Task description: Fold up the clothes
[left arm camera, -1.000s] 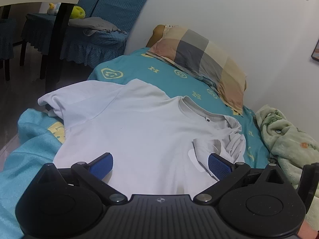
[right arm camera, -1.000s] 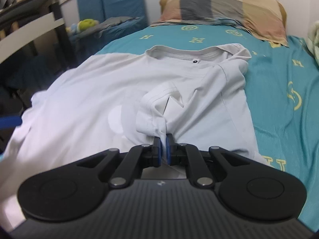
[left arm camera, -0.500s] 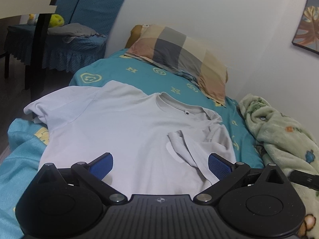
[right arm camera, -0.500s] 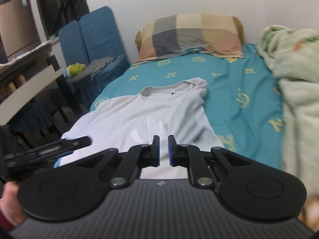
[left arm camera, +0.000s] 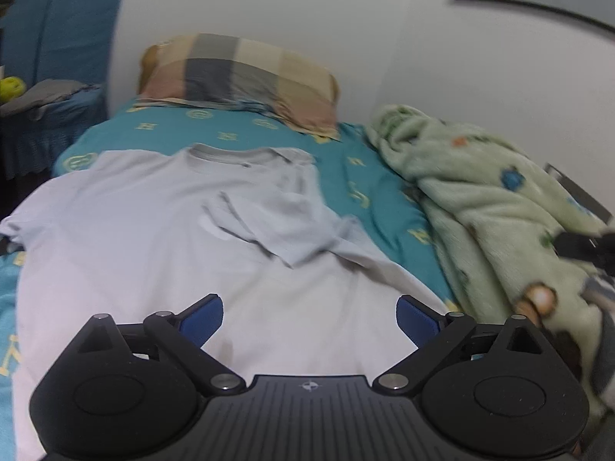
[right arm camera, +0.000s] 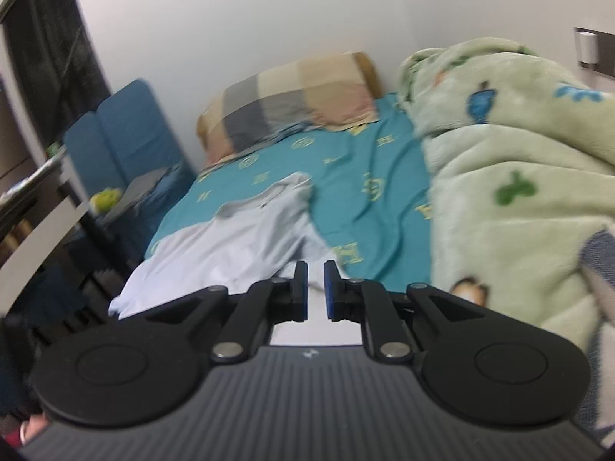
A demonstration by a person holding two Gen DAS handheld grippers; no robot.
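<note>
White T-shirt (left arm camera: pixel 153 238) flat ahead of spread left tool (left arm camera: pixel 309 317); seemingly untouched.

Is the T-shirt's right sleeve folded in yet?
Yes. On the T-shirt, that sleeve lies folded across the chest; the rest is spread flat on the bed.

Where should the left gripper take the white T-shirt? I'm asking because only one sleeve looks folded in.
Probably the flat sleeve still spread at the white T-shirt's left edge. Its hem lies at the bed's edge, so the open left gripper can come in from the left and pinch it. The other sleeve already lies folded across the chest.
</note>
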